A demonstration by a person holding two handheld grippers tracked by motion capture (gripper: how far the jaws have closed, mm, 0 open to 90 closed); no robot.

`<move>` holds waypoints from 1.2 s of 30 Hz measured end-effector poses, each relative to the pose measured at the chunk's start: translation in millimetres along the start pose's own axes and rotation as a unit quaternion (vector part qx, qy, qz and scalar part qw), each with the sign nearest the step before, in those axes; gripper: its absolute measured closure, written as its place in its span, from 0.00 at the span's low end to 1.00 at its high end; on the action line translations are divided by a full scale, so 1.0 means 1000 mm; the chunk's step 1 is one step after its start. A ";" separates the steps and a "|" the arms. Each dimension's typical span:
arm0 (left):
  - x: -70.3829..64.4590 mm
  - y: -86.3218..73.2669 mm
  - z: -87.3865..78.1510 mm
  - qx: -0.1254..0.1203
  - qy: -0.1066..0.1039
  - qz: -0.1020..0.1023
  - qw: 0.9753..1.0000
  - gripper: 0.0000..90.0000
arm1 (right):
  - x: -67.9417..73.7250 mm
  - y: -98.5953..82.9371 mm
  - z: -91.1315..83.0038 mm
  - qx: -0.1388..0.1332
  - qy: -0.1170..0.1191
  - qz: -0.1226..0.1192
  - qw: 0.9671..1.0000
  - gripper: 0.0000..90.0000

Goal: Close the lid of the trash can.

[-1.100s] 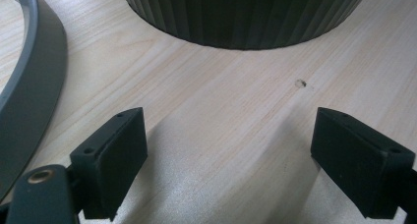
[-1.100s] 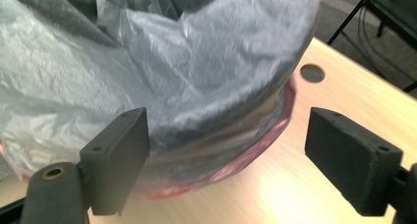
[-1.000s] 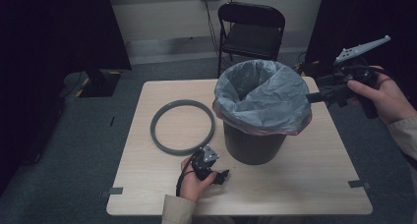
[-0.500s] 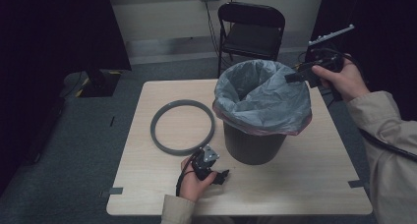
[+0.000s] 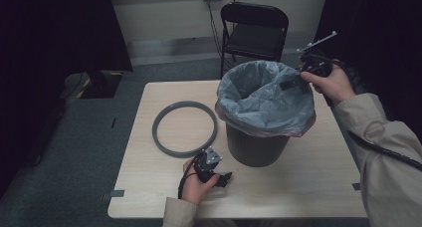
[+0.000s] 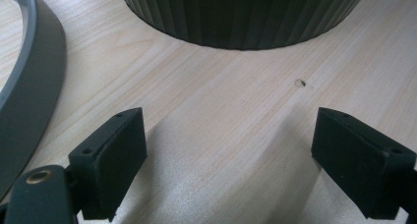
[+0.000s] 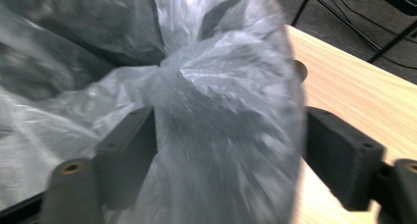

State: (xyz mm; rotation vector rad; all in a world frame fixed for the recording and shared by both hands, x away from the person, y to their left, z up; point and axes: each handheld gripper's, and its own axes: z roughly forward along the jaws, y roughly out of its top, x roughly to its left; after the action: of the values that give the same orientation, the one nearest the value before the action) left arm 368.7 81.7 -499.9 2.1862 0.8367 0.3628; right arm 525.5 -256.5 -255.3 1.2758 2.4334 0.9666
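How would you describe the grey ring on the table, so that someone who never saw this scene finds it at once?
Start from the light wooden table and find the dark bin with the grey plastic bag standing near its middle. The grey ring lies flat on the tabletop just left of that bin. It is the only flat, open hoop there, and through it you see bare wood.

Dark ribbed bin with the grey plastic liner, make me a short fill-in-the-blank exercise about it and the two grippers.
1. The grey plastic liner lines the dark ribbed ____.
2. The right gripper has its open jaws around the liner's ____.
3. The flat grey ring lies on the wooden ____.
4. The left gripper, resting near the bin's foot, is ____.

Missing words: bin; rim; table; open
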 end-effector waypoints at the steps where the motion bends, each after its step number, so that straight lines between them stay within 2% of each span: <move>1: 0.000 0.000 0.000 0.000 0.000 0.000 1.000 0.14 | 0.000 -0.001 -0.005 -0.001 -0.001 -0.001 1.000 0.25; 7: 0.000 0.000 0.000 0.000 0.000 0.000 1.000 0.14 | 0.001 -0.010 -0.044 -0.033 0.021 -0.004 0.999 0.21; 11: 0.000 0.000 0.000 0.000 -0.001 0.000 1.000 0.14 | 0.001 -0.022 -0.070 -0.056 0.034 -0.018 0.998 0.19; 12: 0.000 0.000 0.000 0.001 -0.001 0.000 1.000 0.14 | 0.001 -0.026 -0.075 -0.054 0.032 -0.022 0.998 0.19; 15: 0.001 0.000 -0.001 0.002 -0.003 -0.002 1.000 0.14 | 0.001 -0.040 -0.084 -0.050 0.027 -0.036 0.998 0.19; 20: 0.002 -0.001 -0.001 -0.003 -0.007 -0.007 1.000 0.14 | -0.003 -0.070 -0.088 -0.056 0.031 -0.051 0.997 0.19; 22: 0.003 -0.001 -0.002 -0.002 -0.008 -0.004 1.000 0.15 | -0.007 -0.085 -0.085 -0.059 0.043 -0.047 0.996 0.18; 26: 0.004 -0.001 -0.003 0.000 -0.012 -0.010 1.000 0.17 | -0.011 -0.116 -0.069 -0.052 0.045 -0.045 0.997 0.18; 30: 0.005 -0.001 -0.004 0.003 -0.015 -0.008 1.000 0.17 | -0.014 -0.146 -0.042 -0.034 0.054 -0.037 0.997 0.19; 32: 0.007 0.000 -0.005 0.004 -0.014 -0.012 1.000 0.18 | -0.015 -0.159 -0.029 -0.034 0.057 -0.037 0.997 0.18; 36: 0.010 0.001 -0.010 0.000 -0.012 -0.031 0.999 0.18 | -0.015 -0.184 -0.002 -0.021 0.066 -0.034 0.997 0.18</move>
State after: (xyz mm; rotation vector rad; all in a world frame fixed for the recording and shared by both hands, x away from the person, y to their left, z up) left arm 371.5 93.4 -492.8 2.1549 0.8877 0.3061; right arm 414.2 -343.4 -373.8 1.1409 2.5224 1.1080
